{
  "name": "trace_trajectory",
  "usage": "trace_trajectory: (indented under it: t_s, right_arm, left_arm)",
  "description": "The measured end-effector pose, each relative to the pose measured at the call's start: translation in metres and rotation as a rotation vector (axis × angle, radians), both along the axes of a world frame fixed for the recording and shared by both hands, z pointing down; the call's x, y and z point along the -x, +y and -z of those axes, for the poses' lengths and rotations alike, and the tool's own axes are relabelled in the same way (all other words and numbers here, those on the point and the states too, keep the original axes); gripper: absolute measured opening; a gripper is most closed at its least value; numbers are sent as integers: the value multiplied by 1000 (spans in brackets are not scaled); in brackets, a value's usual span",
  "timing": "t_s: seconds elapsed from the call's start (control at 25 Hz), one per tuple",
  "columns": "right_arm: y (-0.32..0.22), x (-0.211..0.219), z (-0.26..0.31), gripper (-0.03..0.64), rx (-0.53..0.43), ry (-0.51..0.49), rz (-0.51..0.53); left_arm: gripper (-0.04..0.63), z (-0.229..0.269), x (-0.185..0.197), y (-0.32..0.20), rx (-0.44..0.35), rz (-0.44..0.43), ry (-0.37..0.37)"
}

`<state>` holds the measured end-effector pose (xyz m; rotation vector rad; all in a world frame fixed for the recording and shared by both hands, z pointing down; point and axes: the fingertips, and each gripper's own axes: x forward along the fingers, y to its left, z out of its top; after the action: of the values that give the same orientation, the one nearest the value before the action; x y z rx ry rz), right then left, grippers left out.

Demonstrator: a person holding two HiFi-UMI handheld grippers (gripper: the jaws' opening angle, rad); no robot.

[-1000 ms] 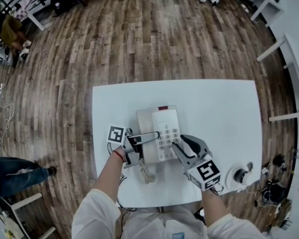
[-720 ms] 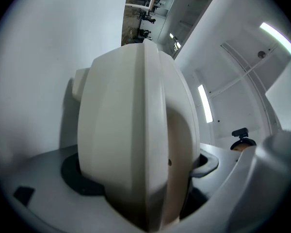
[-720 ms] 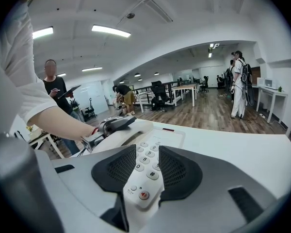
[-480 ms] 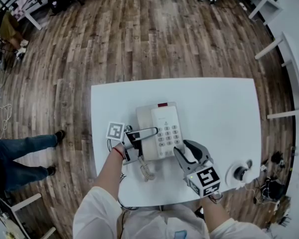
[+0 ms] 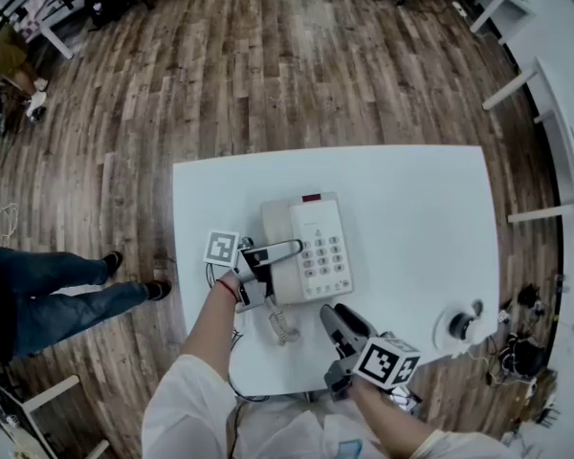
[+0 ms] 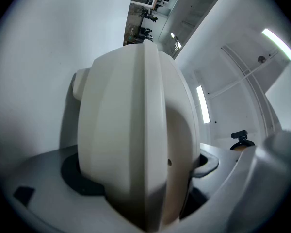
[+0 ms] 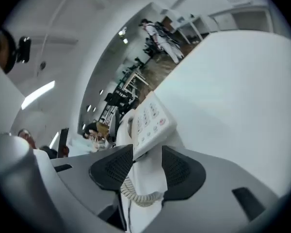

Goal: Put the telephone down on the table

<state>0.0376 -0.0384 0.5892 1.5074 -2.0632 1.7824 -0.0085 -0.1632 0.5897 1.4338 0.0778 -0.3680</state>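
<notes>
Left gripper (image 5: 285,252) is clamped on the off-white plastic handset (image 6: 136,140) at the left side of the beige push-button telephone base (image 5: 318,249). The base already sits on the white table (image 5: 421,208), left of centre. Right gripper (image 5: 337,319) is at the front edge. Its jaws have just been opening and are spread wide, with nothing pinched. Set-down in hand. Next, I'd judge: lower handset, then release.

Jeans-clad legs (image 5: 77,304) on wooden floor (image 5: 268,55)
</notes>
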Motion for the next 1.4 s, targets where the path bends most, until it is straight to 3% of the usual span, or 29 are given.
trace_trajectory:
  t_s: [0.24,0.52,0.8,1.08,1.4]
  right_arm:
    - [-9,19,-7,189,82,-213,-211]
    - [-18,14,-29,198,201,-257,-359]
    - [-29,17,-37,192,207,-276,-407]
    - [-27,16,-34,176,202,-306,-442]
    - [-25,6,-58,164,233,-346,-442]
  left_arm:
    - [479,-2,0,-1,-5,-8,2]
    - [478,-2,-1,1,-3,-13,-2]
    - [477,-3,0,0,-11,-22,-3]
    - [477,-3,0,-2,-67,-27,16]
    - [477,-23,-8,1,-28,-35,-6]
